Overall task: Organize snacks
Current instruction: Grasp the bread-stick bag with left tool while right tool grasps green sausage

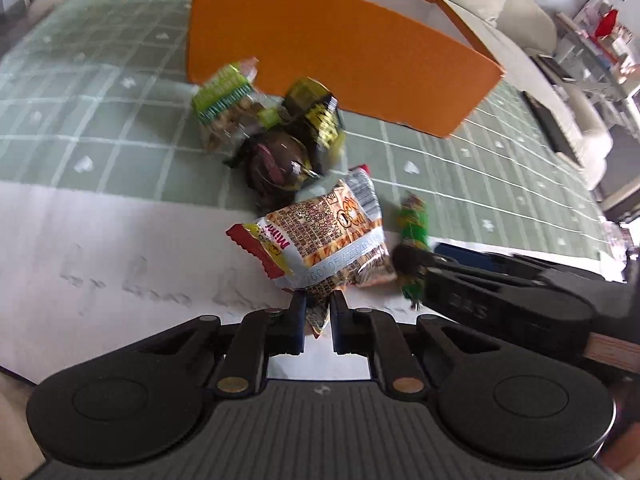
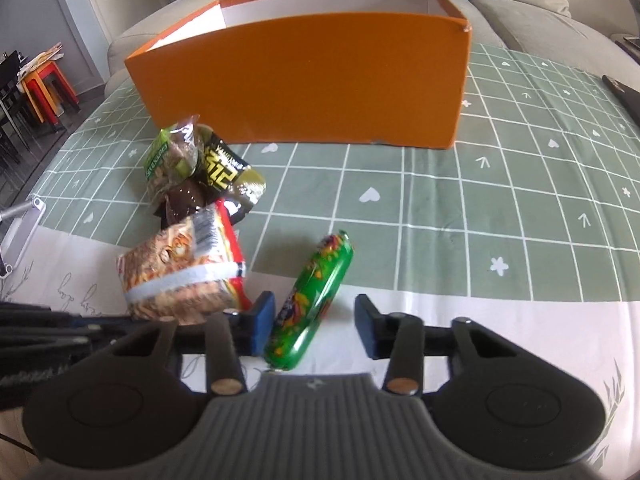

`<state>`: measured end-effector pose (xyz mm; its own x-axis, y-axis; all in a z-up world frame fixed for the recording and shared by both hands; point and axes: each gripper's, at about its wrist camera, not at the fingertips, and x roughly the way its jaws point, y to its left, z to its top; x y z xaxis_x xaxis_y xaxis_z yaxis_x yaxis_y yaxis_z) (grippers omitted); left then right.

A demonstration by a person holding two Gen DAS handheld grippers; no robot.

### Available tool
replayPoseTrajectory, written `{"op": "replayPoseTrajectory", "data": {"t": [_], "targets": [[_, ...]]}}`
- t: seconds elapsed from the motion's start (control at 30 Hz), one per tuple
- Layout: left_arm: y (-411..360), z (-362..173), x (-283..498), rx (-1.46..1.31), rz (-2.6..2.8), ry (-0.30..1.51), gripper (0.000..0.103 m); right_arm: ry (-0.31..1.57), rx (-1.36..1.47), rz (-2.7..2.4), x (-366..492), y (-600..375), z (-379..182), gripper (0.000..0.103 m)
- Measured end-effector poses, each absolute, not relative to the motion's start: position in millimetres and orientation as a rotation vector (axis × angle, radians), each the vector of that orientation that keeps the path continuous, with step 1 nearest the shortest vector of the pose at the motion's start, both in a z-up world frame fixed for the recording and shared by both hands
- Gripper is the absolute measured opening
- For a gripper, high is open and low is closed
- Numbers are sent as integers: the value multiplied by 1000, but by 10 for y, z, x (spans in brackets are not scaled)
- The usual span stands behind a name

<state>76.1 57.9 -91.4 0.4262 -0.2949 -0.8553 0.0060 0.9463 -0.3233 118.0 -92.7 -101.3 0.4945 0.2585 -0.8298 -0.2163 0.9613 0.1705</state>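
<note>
My left gripper (image 1: 318, 320) is shut on the edge of an orange and silver snack packet (image 1: 320, 240), also seen in the right wrist view (image 2: 184, 276). My right gripper (image 2: 316, 324) is open, its jaws on either side of a green sausage-shaped snack (image 2: 312, 300) lying on the table; it also shows in the left wrist view (image 1: 414, 228). Behind lie a green nut packet (image 1: 224, 104), a black and yellow packet (image 1: 320, 116) and a dark packet (image 1: 276, 160). An open orange box (image 2: 312, 80) stands at the back.
The table has a green checked cloth (image 2: 480, 200) with a white border. A sofa with cushions (image 2: 540, 8) is behind the box. A dark remote (image 2: 624, 92) lies at the far right. Stools (image 2: 44, 84) stand far left.
</note>
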Motion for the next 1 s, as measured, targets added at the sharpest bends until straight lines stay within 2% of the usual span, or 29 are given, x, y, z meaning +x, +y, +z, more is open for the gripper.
{"op": "replayPoseTrajectory", "data": {"t": [0.03, 0.1, 0.17, 0.23, 0.33, 0.53, 0.8, 1.0], "targets": [[561, -912, 753, -291, -212, 1122, 14, 1019, 44, 287, 1176, -935, -1016, 21], [513, -881, 730, -273, -218, 1112, 20, 1023, 27, 280, 1164, -964, -1008, 20], [442, -831, 721, -219, -228, 1103, 36, 1023, 13, 270, 1147, -1016, -1004, 19], [386, -760, 693, -146, -236, 1067, 59, 1026, 14, 261, 1135, -1083, -1000, 19], [292, -648, 623, 13, -222, 992, 72, 1035, 21, 252, 1127, -1164, -996, 20], [128, -564, 589, 244, -327, 882, 79, 1048, 37, 256, 1136, -1193, -995, 20], [-38, -801, 844, 384, -362, 923, 80, 1047, 28, 276, 1115, -1197, -1009, 20], [-80, -932, 931, 373, -372, 943, 81, 1036, 16, 285, 1113, -1184, -1012, 20]]}}
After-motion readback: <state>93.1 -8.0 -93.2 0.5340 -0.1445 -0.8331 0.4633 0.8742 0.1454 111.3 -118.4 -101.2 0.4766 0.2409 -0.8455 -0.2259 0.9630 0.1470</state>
